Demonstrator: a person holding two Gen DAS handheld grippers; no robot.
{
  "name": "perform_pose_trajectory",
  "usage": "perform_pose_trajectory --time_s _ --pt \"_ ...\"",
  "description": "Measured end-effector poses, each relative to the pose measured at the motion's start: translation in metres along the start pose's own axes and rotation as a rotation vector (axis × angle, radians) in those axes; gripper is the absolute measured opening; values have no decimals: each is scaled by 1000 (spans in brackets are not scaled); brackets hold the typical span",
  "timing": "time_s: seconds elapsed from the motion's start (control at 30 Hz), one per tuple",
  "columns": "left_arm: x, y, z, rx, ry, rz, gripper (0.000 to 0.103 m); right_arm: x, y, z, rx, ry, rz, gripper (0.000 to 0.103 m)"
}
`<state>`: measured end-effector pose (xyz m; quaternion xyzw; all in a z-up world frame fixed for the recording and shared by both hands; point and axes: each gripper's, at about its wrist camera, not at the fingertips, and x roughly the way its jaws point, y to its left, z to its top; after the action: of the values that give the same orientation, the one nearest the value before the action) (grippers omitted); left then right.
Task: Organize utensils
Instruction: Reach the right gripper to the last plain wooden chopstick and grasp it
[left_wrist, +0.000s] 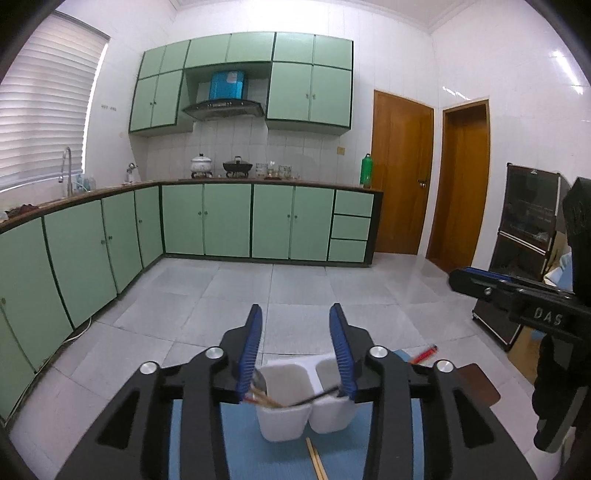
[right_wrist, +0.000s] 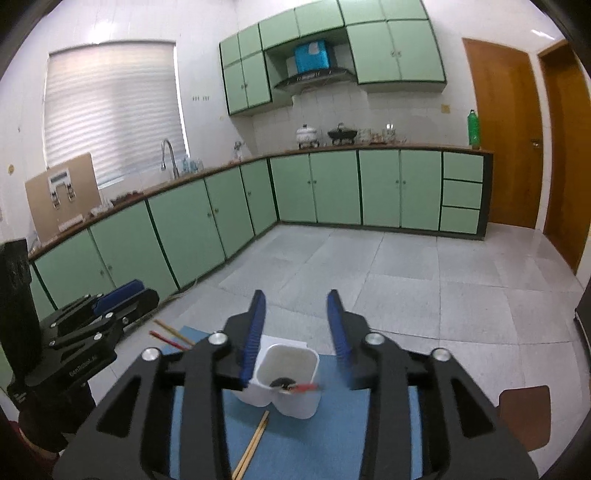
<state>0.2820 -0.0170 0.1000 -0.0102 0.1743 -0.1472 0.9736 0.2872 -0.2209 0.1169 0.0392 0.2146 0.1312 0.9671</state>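
A white two-cup utensil holder (left_wrist: 284, 424) stands on a blue mat (left_wrist: 192, 435), just beyond my left gripper (left_wrist: 295, 310), which is open with nothing pressed between its blue pads. Wooden chopsticks and a spoon lean in its left cup, and a blurred black utensil (left_wrist: 314, 398) lies across the rim. In the right wrist view the same holder (right_wrist: 295, 402) sits below my open right gripper (right_wrist: 295, 295); a blurred red utensil (right_wrist: 303, 387) rests at its rim. A loose pair of wooden chopsticks (right_wrist: 255, 443) lies on the mat in front of the holder.
Red chopsticks (left_wrist: 424, 352) stick out past the mat's far right corner; red and wooden ones (right_wrist: 170, 334) show at its far left. Each gripper appears at the other view's edge (left_wrist: 517, 295) (right_wrist: 107, 306). Green kitchen cabinets (left_wrist: 229, 221) and tiled floor lie beyond.
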Motion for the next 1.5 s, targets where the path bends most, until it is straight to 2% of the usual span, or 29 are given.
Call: perform_pose_trajectory --time_s 0.2,0.27,0.37,0.57,0.77,1.07,1.5 --pt "-43 -8 -35 4 14 29 50 -47 5 -45 6 -23 2 52" --pt "-51 -11 -55 4 47 34 52 -57 9 -69 11 -12 1 59" --pt "-56 -13 -88 -6 118 37 53 -62 14 -105 21 32 -10 64" --pt "-48 -8 -156 -27 278 62 53 -56 27 -170 45 134 -19 67" --pt "-40 -1 -202 -47 374 87 53 -39 43 -219 38 219 -56 67" --pt "-38 1 -237 -61 455 95 53 -25 55 -252 52 306 -45 67" --pt "-42 15 -249 -96 523 113 55 -18 78 -275 16 421 -24 67"
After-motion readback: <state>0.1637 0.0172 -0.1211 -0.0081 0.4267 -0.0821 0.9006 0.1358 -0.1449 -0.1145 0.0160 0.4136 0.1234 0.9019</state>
